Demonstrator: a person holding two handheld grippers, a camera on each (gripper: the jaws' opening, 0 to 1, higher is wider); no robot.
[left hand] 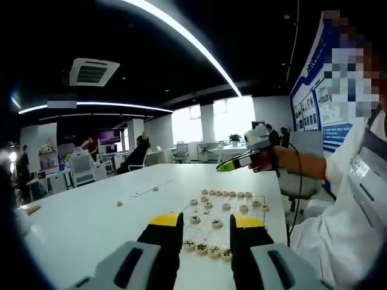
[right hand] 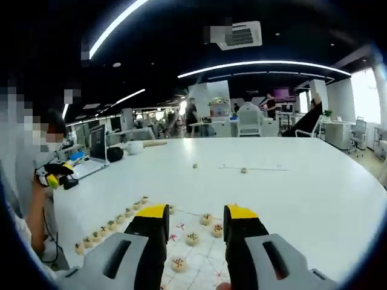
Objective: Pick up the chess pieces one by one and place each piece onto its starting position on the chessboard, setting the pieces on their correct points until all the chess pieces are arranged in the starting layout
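Observation:
A paper chessboard (left hand: 239,208) lies on the white table (left hand: 91,223), with round wooden pieces in a far row (left hand: 227,194) and a near row (left hand: 205,248). My left gripper (left hand: 207,222) hovers open over the near row, holding nothing. Above the board's far side a hand holds another yellow-tipped gripper (left hand: 233,163). In the right gripper view my right gripper (right hand: 196,212) stands open above the board (right hand: 205,266). Single pieces (right hand: 192,238) lie beyond its jaws and a row of pieces (right hand: 109,229) runs off to the left.
Two loose pieces (left hand: 120,203) (left hand: 155,188) lie on the bare table away from the board, and also show as pieces (right hand: 195,165) (right hand: 243,170) in the right gripper view. A person in white (left hand: 357,199) sits at the table's edge. Desks, chairs and people fill the office behind.

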